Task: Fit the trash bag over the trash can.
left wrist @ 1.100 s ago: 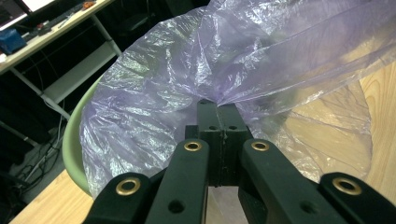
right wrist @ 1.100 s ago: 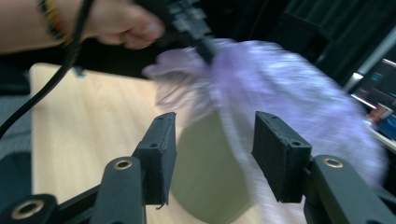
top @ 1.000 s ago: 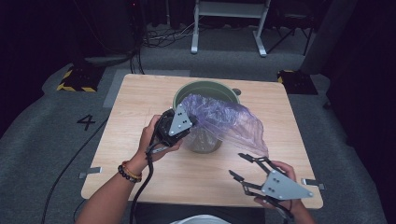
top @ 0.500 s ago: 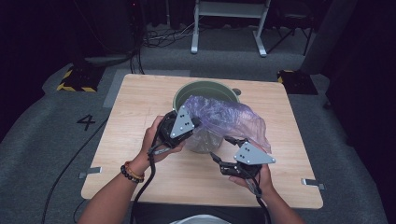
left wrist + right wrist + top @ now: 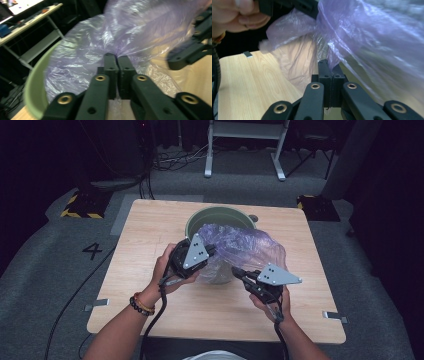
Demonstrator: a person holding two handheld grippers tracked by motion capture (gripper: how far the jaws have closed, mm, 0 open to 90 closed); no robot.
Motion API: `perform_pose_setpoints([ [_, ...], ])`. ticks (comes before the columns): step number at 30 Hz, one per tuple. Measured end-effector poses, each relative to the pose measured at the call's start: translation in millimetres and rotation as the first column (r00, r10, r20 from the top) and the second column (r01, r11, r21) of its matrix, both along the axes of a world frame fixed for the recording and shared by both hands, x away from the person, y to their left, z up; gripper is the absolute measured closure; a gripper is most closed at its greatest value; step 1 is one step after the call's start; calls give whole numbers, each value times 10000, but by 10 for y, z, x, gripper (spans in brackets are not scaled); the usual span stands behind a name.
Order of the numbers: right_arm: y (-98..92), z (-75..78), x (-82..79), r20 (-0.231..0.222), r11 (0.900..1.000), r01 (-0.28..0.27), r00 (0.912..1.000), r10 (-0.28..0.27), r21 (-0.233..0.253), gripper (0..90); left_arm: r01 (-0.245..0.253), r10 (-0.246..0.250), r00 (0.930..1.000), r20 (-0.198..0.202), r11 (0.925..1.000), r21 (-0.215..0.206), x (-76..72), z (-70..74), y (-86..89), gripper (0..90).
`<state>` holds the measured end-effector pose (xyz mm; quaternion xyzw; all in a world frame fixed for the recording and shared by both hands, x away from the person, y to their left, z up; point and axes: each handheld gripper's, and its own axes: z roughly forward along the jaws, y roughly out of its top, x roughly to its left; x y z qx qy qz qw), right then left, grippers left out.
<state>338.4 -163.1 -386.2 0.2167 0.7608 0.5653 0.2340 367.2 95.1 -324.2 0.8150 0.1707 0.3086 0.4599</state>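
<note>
A translucent purple plastic bag (image 5: 240,247) lies bunched over a round green bucket (image 5: 212,215) at the middle of the wooden table (image 5: 145,235). My left gripper (image 5: 212,251) is at the bag's left side, its jaws shut on a gathered fold of the bag (image 5: 140,32). In the left gripper view the bucket's rim (image 5: 33,87) curves at the left. My right gripper (image 5: 235,270) meets the bag's near edge from the right. Its jaws (image 5: 328,65) stand pressed together on a fold of the bag (image 5: 372,42), just above the tabletop (image 5: 247,80).
A white metal frame (image 5: 245,140) and cables lie on the grey floor beyond the table. Yellow-black striped blocks (image 5: 80,205) sit at both far corners. Bare wood stretches to the left, right and front of the bucket.
My right gripper came up from the table's front right edge to the bag and went from open to shut on its near edge. My left gripper kept its hold and barely moved.
</note>
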Motion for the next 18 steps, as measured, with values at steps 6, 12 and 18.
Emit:
perform_pose_setpoints([
  [6, -146, 57, 42, -195, 9997, 213, 9996, -215, -84, 900, -813, 808, 9966, -150, 9961, -344, 209, 97, 252, 852],
  [12, -316, 83, 129, -450, 9986, 502, 9977, -510, -184, 900, -1509, 1509, 9885, 23, 9885, 24, 372, 110, 396, 888],
  [18, -474, 25, 261, -872, 9962, 838, 9925, -855, -229, 900, -2256, 2237, 9729, -583, 9738, -278, 527, 27, 646, 898],
])
